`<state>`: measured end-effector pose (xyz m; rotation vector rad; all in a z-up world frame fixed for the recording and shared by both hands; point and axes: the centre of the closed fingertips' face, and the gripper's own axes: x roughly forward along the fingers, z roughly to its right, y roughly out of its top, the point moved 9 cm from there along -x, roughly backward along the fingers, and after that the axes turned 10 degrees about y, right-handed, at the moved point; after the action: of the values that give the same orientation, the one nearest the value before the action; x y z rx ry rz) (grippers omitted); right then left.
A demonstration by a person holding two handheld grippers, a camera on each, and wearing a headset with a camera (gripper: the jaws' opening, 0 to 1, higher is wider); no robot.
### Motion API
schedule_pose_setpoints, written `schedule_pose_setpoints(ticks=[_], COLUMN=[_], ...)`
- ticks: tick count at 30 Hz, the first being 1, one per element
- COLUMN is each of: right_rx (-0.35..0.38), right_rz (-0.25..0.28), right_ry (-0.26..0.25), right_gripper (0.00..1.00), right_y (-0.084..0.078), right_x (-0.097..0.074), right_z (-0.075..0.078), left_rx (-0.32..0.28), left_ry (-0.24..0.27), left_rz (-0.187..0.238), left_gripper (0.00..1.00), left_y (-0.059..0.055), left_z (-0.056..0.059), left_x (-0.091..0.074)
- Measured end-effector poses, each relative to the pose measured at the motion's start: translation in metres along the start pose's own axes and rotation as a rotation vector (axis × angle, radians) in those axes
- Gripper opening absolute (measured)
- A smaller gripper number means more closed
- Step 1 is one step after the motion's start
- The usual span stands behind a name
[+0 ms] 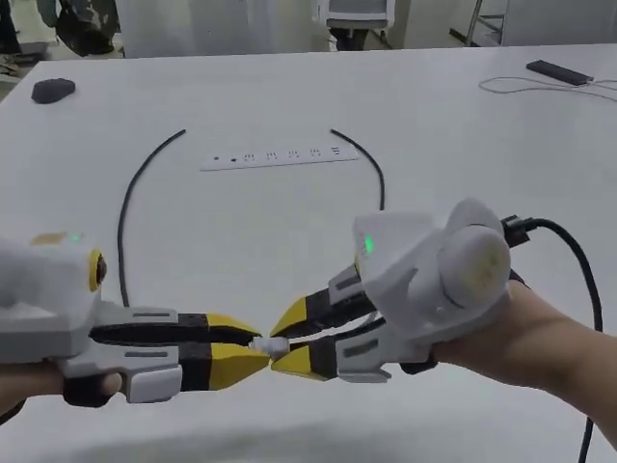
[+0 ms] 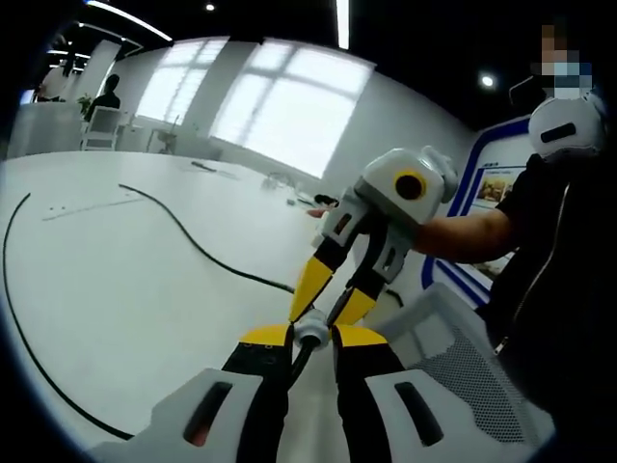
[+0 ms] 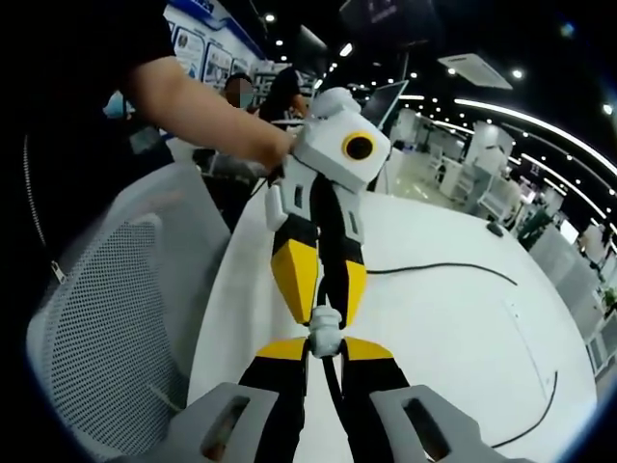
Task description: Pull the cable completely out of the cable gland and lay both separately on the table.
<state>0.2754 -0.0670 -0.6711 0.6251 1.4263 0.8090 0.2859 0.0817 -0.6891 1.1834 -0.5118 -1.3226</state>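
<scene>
Lower centre: left gripper [image 1: 255,347] pinching light, hard cable gland [image 1: 270,343]; right gripper [image 1: 284,349] clamping thin, limp cable [image 1: 121,227] beside it; jacket probably slipping.

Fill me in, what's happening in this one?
A person holds two grippers tip to tip over the white table. The left gripper and right gripper both pinch a small white gland, with the black cable still threaded through it. Nothing is laid down separately yet.
</scene>
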Motion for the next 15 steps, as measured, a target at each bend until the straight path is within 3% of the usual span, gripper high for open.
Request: schedule_pose_setpoints(ticks=[15], right_rx=[-0.006], right_rz=[-0.013], right_ry=[-0.015], right_gripper=[0.07], right_y=[0.0005], right_x=[-0.002], right_z=[-0.0002], left_rx=[0.072], left_ry=[-0.006], left_rz=[0.01], left_gripper=[0.15], left_y=[-0.0001], left_z=[0.0011], left_x=[0.0044])
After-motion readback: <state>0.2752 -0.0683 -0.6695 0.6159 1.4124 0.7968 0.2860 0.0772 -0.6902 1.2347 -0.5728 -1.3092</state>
